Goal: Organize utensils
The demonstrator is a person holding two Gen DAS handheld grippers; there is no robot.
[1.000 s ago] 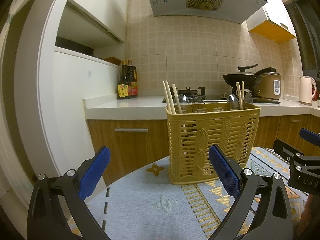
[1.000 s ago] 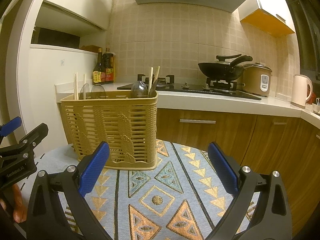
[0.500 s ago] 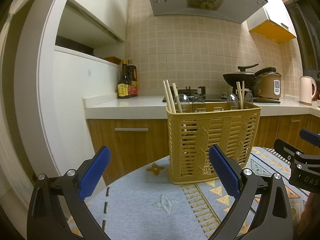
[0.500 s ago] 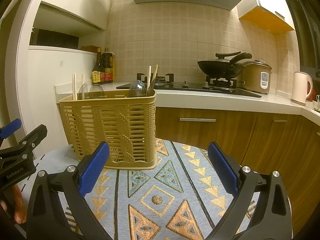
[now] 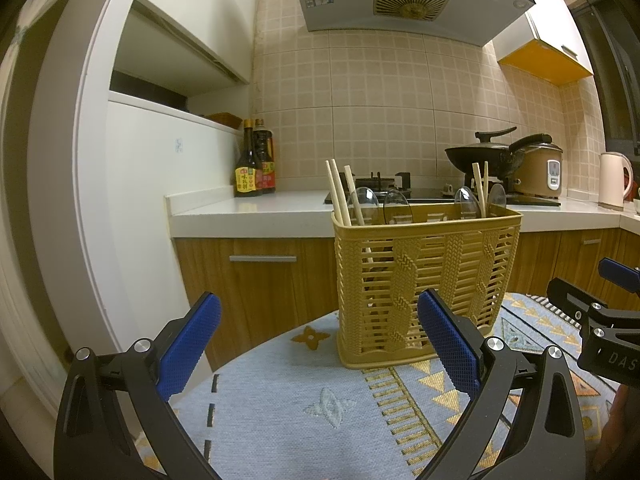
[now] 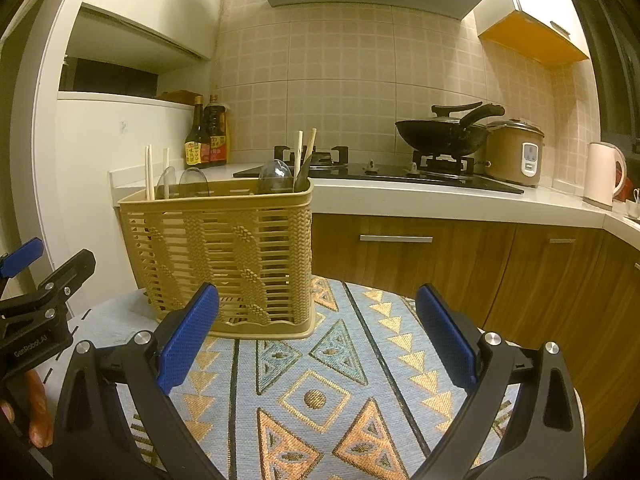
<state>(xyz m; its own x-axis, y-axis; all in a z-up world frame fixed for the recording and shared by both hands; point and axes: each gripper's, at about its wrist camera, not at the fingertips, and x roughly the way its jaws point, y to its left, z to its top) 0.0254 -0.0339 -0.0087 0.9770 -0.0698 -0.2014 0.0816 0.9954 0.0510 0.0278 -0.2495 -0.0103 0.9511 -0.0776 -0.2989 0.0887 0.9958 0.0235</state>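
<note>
- Left wrist view: the left gripper [image 5: 318, 340] is spread wide with nothing between its fingers; black curved arms end in blue pads [image 5: 188, 346] with a fine knurled texture.
- A tan plastic utensil basket [image 5: 426, 280], rectangular with slatted walls and raised braid-pattern strips, stands upright on a woven tablecloth [image 5: 304, 400], pale blue with gold and orange geometric motifs.
- The basket sits ahead of the left gripper and slightly to its right; the right-hand pad overlaps the basket's lower front wall in the picture, but whether they touch cannot be told.
- Pale wooden chopsticks [image 5: 340, 196] lean out at the basket's left end, and another pair stands near the right end; clear rounded spoon bowls [image 5: 397, 206] rise above the rim. Their lower parts are mostly hidden behind the slats.
- The right gripper [image 5: 600, 320] enters at the right edge, cut off, so its state is unreadable here.
- Right wrist view: the right gripper [image 6: 318, 340] is likewise wide apart and empty, hovering over the patterned cloth.
- The basket [image 6: 224, 256] stands ahead and to its left, near the left-hand pad [image 6: 188, 340], on the cloth [image 6: 320, 392].
- Chopsticks [image 6: 149, 174] show at both ends, clear spoons [image 6: 275, 176] between.
- The left gripper [image 6: 36, 300] is cut off at the left edge.
- Behind: a white counter [image 6: 440, 200], a black wok [image 6: 444, 132] and dark sauce bottles [image 6: 206, 136].
</note>
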